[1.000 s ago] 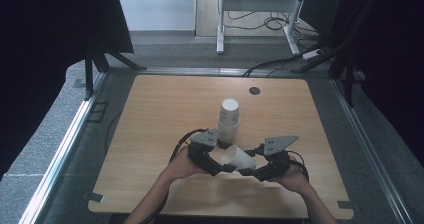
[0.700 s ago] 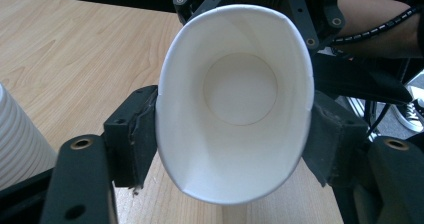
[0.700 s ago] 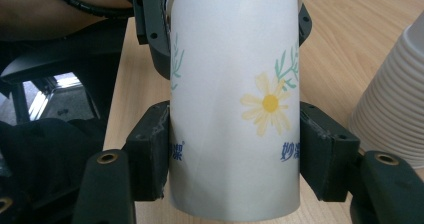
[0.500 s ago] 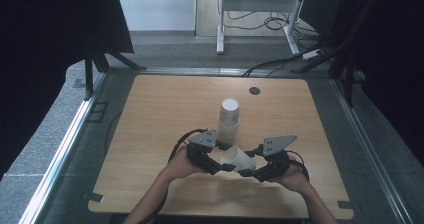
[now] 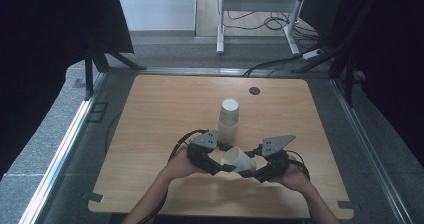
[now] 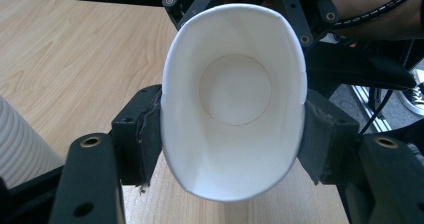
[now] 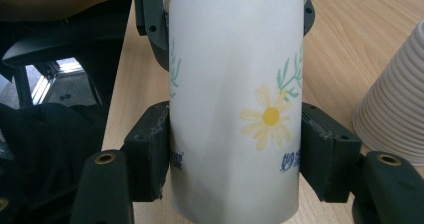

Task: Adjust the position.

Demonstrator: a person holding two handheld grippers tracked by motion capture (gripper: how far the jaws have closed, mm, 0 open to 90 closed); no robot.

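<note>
Wood tabletop, grey carpet and black curtains around it. Your left gripper and right gripper both pinch one paper cup between them, jaws squeezing its sides. Cup stack stands just beyond the jaws.

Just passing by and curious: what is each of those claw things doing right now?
Left gripper: shut on the paper cup, near its open rim.
Right gripper: shut on the same cup, around its flowered side.

table | dark round grommet far edge | metal stand beyond
</note>
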